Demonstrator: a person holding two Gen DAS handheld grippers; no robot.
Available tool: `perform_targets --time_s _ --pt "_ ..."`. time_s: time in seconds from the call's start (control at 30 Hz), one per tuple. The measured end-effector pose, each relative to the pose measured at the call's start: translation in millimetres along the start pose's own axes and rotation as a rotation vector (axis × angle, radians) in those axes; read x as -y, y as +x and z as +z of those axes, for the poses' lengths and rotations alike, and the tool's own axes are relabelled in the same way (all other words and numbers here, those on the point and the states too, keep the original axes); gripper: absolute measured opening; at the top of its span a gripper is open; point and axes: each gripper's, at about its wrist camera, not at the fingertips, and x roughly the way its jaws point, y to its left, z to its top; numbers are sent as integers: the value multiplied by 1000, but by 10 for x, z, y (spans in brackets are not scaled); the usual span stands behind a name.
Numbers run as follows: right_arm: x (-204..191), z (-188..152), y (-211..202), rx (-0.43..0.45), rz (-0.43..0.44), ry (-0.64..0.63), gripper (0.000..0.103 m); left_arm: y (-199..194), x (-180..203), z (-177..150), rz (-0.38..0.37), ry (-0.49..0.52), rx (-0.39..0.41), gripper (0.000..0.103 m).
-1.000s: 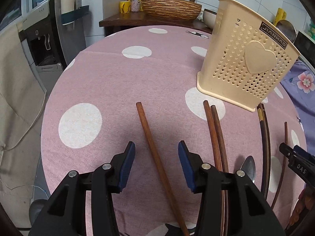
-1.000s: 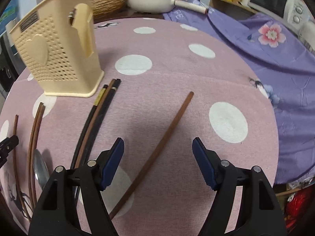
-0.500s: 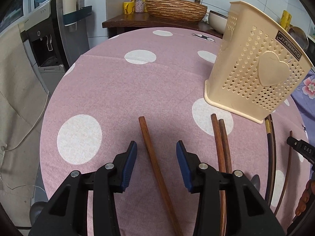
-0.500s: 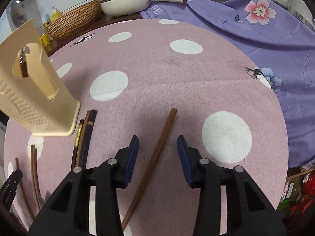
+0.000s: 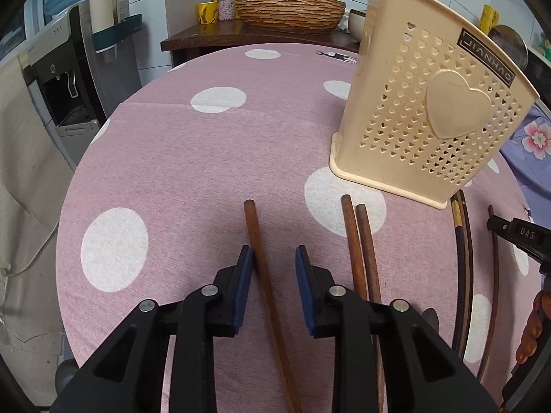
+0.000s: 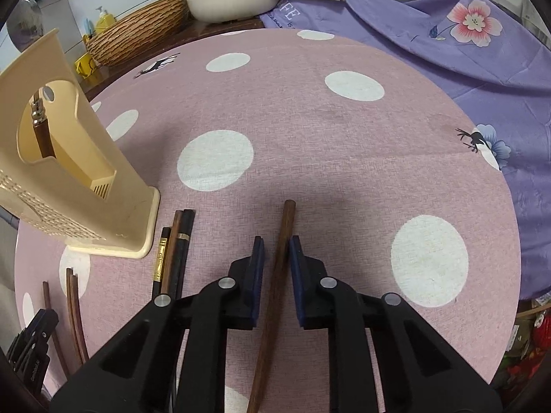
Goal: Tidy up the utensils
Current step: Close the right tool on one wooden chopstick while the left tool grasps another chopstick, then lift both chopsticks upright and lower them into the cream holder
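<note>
Left wrist view: the left tongs are being held open around a single brown wooden chopstick lying on the pink polka-dot table. The left pad is sitting right beside the stick, possibly touching it, while the right pad is standing clear, so nothing is being gripped yet. For a clean pickup, the tongs should be centred on the stick before being closed, and the pads kept low against the cloth so the round stick is not being rolled away. A pair of brown chopsticks is lying just beside, and should not be caught. The cream perforated utensil holder is standing beyond, near the sticks; its label is being seen reversed and seems to read "JIANHAO". "DAS" is being read on the right tongs at the edge.

Right wrist view: the right tongs are being held narrowly open around another brown chopstick, with slim gaps on both sides, so it is judged not yet clamped. Closing squarely across the stick is advised. 1 utensil handle is already standing in the utensil holder. Dark chopsticks are lying beside its base. "IFE" is being read on the purple cloth.
</note>
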Motion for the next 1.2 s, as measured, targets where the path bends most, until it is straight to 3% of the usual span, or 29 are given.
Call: perform_targets --time_s 0.1,0.47,1.2 --pt "34 6 5 -1 16 8 9 7 -4 5 -5 0 -7 8" --pt "102 2 -83 33 101 20 9 11 -86 102 -39 -32 -5 8" --pt "-16 -213 -1516 307 274 -115 8 -1123 -60 195 -223 -17 211 7"
